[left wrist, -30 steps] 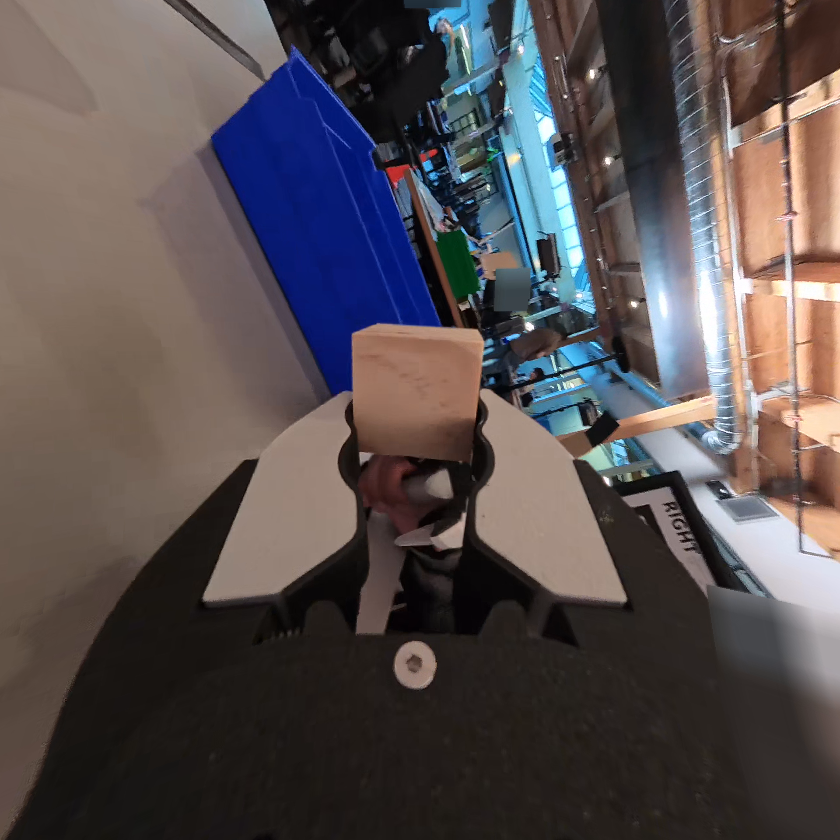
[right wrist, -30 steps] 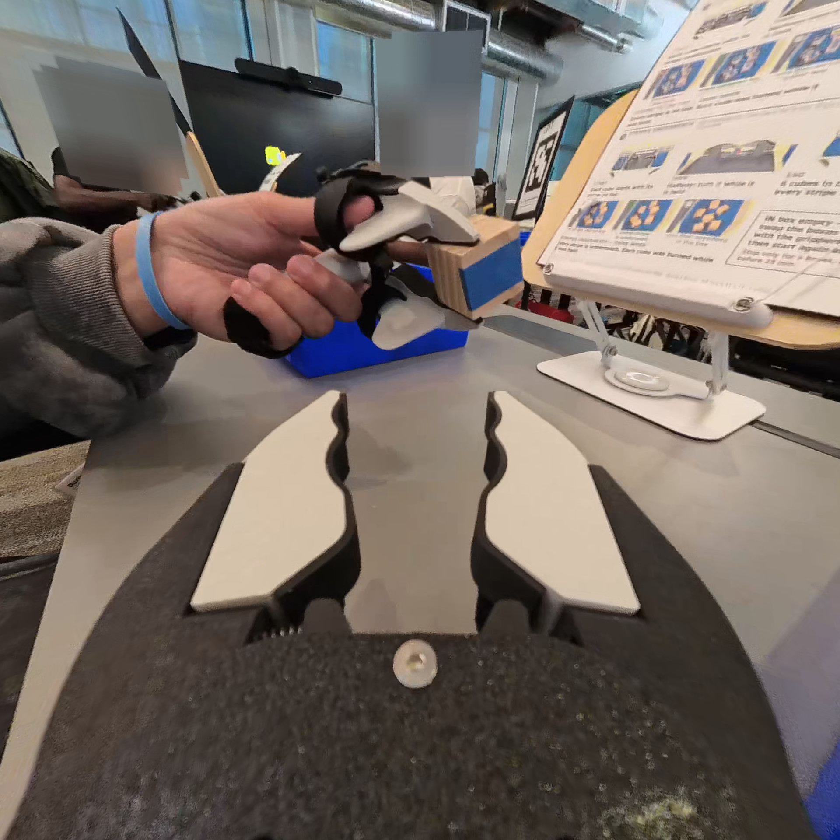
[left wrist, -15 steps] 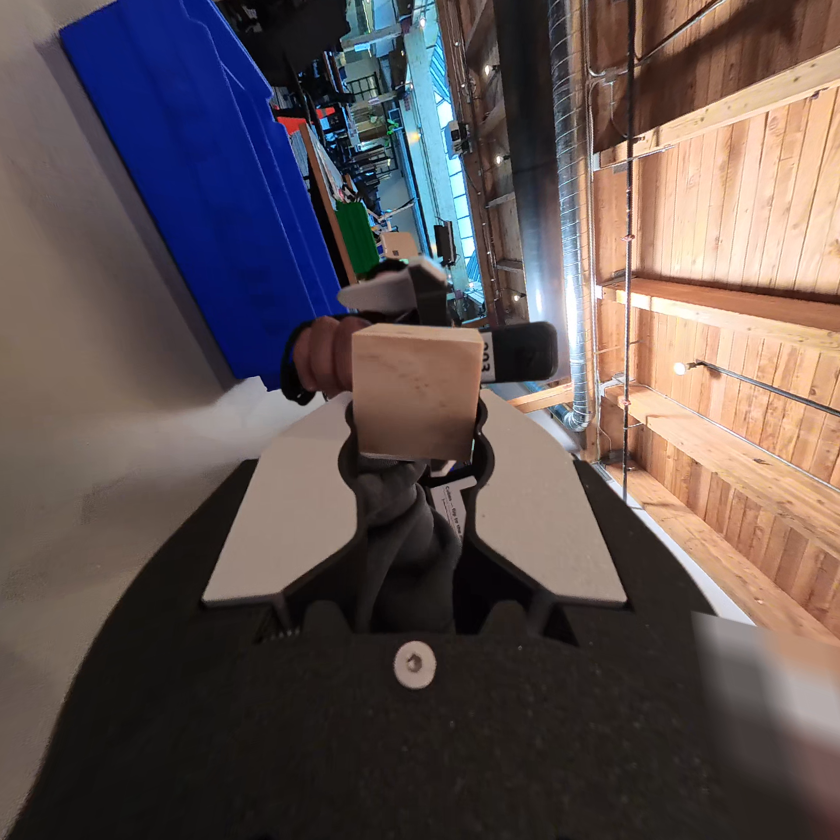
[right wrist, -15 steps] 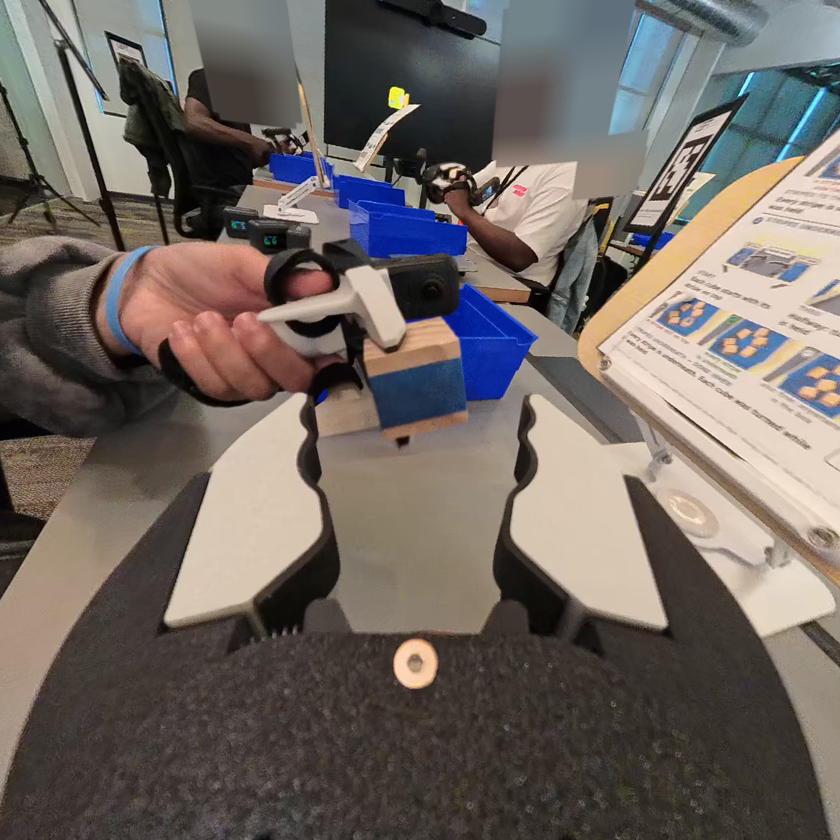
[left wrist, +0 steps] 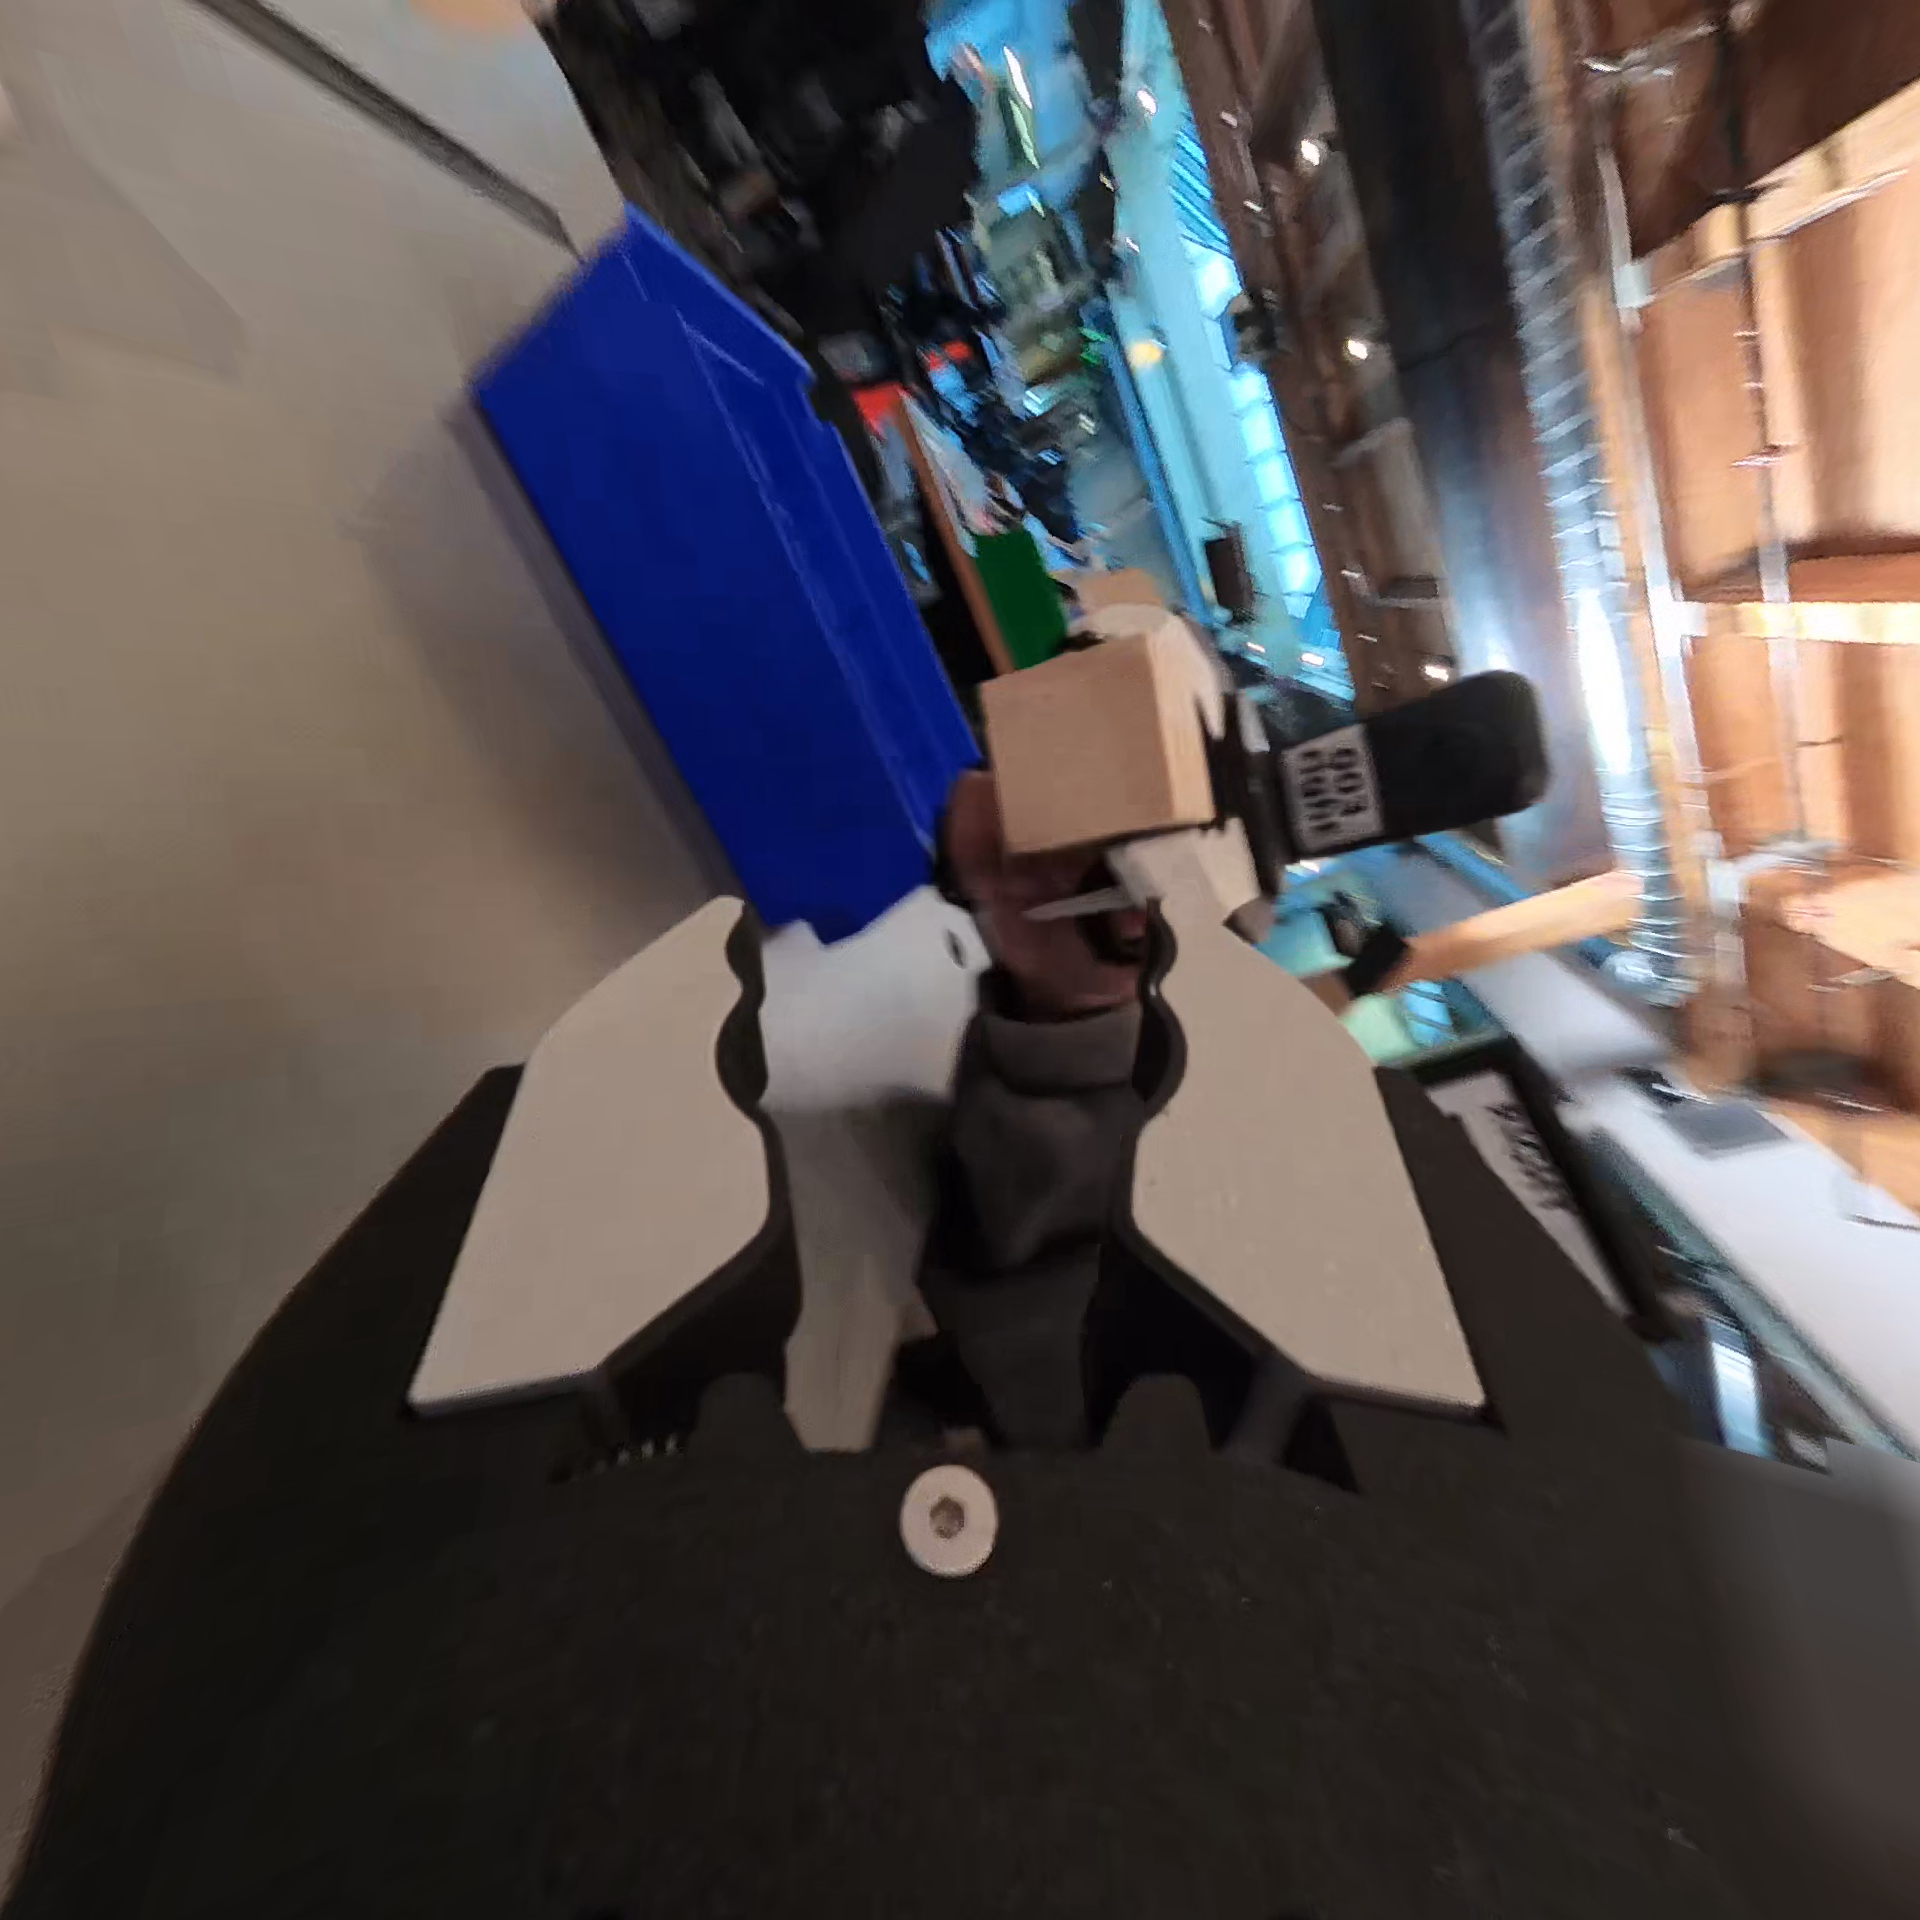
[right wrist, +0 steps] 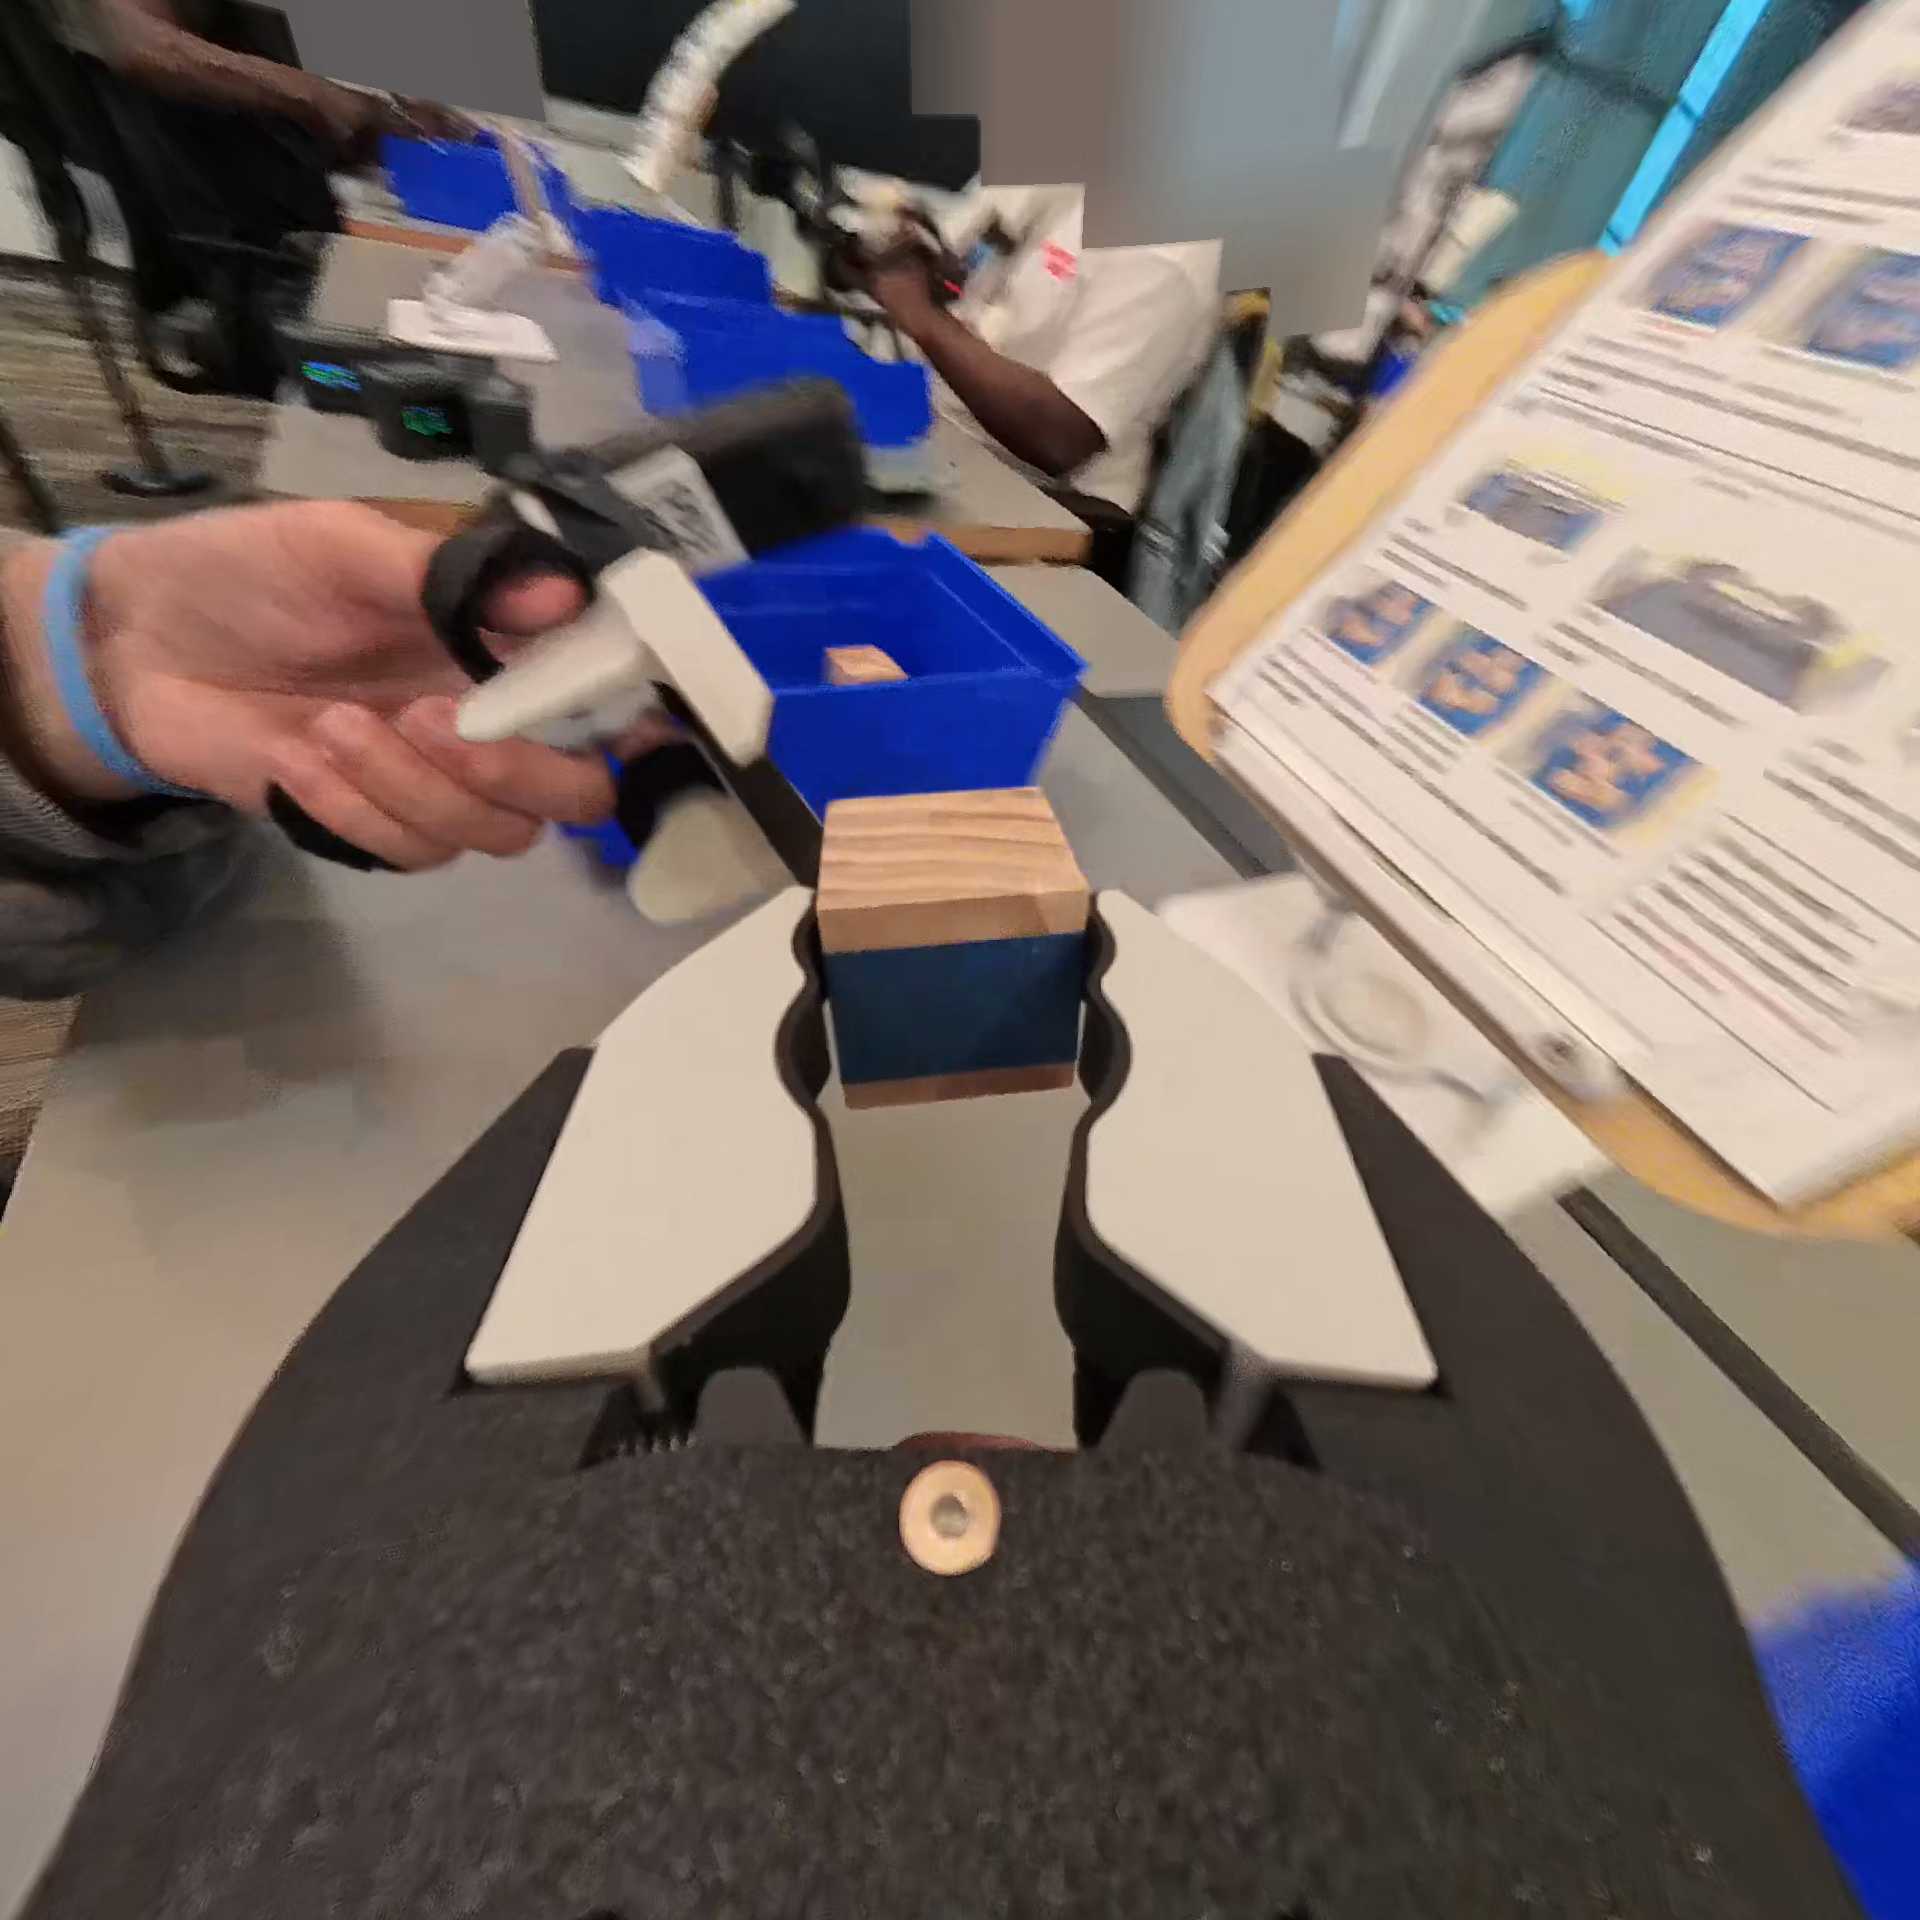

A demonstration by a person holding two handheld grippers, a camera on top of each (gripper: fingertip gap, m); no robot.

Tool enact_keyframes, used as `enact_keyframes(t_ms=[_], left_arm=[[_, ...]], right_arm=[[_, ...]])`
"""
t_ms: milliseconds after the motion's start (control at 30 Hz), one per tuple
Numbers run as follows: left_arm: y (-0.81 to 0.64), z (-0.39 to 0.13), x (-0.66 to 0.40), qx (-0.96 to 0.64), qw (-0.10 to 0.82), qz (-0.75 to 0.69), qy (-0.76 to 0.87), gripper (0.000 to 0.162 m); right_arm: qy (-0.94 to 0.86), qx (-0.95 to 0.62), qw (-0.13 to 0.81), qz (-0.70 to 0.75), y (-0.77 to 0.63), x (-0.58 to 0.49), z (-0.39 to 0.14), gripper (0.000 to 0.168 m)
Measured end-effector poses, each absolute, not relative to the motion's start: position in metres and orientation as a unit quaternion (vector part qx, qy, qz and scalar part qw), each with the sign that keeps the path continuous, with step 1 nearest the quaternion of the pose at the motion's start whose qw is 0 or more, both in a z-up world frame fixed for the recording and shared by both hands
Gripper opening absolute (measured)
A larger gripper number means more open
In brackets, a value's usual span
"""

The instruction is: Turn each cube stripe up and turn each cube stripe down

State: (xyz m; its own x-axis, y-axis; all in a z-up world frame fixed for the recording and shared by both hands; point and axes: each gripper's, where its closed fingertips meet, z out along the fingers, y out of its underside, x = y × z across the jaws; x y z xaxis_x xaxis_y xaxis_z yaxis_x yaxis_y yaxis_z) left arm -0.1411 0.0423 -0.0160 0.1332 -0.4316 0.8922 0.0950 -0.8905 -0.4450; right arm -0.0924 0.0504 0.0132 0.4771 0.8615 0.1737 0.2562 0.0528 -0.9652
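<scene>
A wooden cube point(right wrist: 951, 997) with a blue stripe is clamped between the fingertips of my right gripper point(right wrist: 951, 935), above the grey table point(right wrist: 312, 1091). The stripe faces the camera and plain wood faces up. My left gripper point(right wrist: 727, 790) is open and empty, held by a hand just left of and beyond the cube. In the left wrist view my left gripper point(left wrist: 951, 925) has its jaws wide apart. The cube point(left wrist: 1091, 769) shows beyond it, held by the right gripper's white fingers point(left wrist: 1184, 883). Another wooden cube point(right wrist: 860, 663) lies in a blue bin point(right wrist: 914, 727).
The blue bin stands behind the cube and also shows in the left wrist view point(left wrist: 727, 623). An instruction board on a white stand point(right wrist: 1558, 727) is at the right. More blue bins point(right wrist: 727, 312) and seated people are at tables behind.
The cube has passed from my left gripper to my right gripper. The right gripper closed on it. The left gripper opened and drew back a little.
</scene>
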Motion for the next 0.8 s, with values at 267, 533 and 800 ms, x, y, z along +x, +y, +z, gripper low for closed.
enact_keyframes(t_ms=[267,533,800], left_arm=[[0.047,0.02,-0.171,-0.722,0.281,-0.619,0.131,0.066],[0.038,0.009,-0.158,-0.727,0.239,-0.627,0.146,0.064],[0.036,-0.003,-0.151,-0.734,0.212,-0.627,0.151,0.064]], right_arm=[[-0.209,-0.871,0.443,0.023,0.094,0.11,-0.006,0.046],[0.001,-0.989,0.146,0.005,0.056,0.212,-0.141,0.046],[0.034,-0.997,0.057,-0.028,0.041,0.227,-0.177,0.047]])
